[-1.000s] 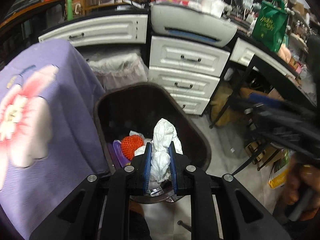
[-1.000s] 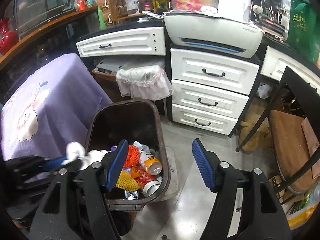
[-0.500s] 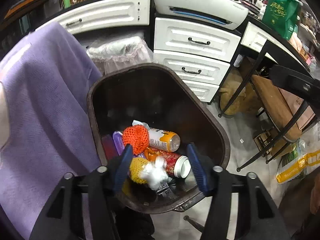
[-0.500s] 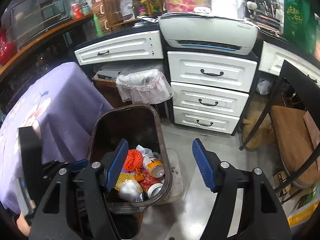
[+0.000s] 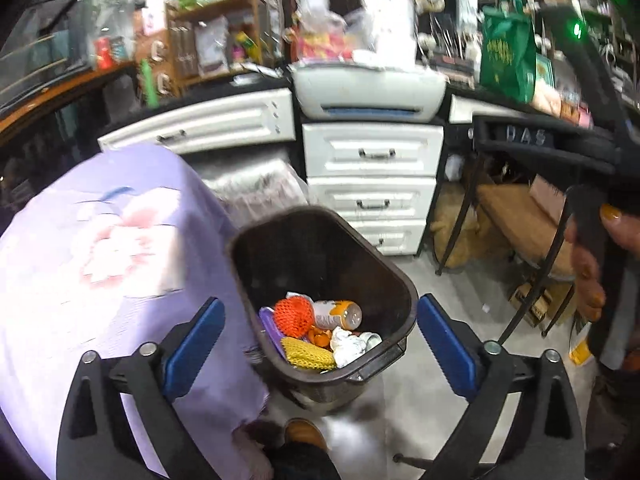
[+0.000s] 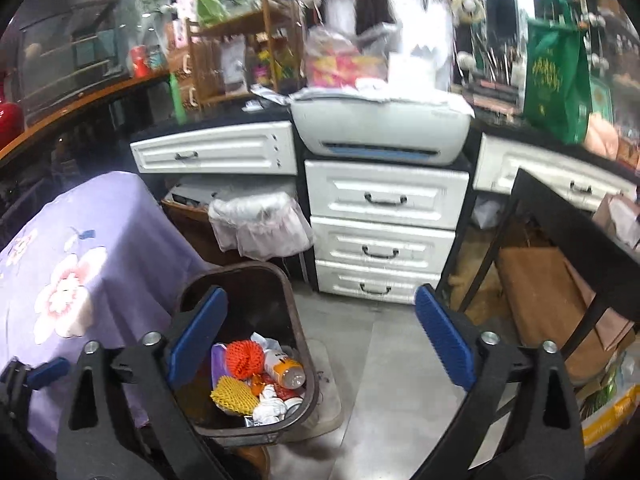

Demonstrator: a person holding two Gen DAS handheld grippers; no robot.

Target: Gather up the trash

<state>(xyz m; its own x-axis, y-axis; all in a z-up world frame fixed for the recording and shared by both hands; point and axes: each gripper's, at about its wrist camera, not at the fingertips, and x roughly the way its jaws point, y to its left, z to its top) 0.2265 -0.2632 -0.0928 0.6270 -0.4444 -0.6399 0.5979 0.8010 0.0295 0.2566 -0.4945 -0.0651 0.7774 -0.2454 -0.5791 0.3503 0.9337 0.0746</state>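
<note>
A dark brown trash bin (image 5: pixel 400 280) (image 6: pixel 294 320) stands on the floor beside a purple-draped table. Inside lie a crumpled white tissue (image 5: pixel 349 345) (image 6: pixel 270 408), an orange net ball (image 5: pixel 294 314) (image 6: pixel 245 359), a yellow net (image 5: pixel 306 354) (image 6: pixel 234 394), a drink can (image 5: pixel 338 314) (image 6: pixel 288 370) and a purple item (image 5: pixel 267 320). My left gripper (image 5: pixel 318 350) is open and empty, above the bin's near rim. My right gripper (image 6: pixel 320 344) is open and empty, above the floor just right of the bin. A blue tip of the left gripper (image 6: pixel 48 372) shows at the right wrist view's lower left.
The purple floral tablecloth (image 5: pixel 100 260) (image 6: pixel 72 280) hangs left of the bin. White drawers (image 5: pixel 372 184) (image 6: pixel 384 232) and a printer (image 5: pixel 370 88) stand behind. A lined waste basket (image 6: pixel 260 228) sits behind the bin. A black-framed chair (image 6: pixel 560 280) is at right.
My left gripper opened and let the white tissue drop into the bin, then rose and pulled back. The right gripper stayed open and lifted slightly.
</note>
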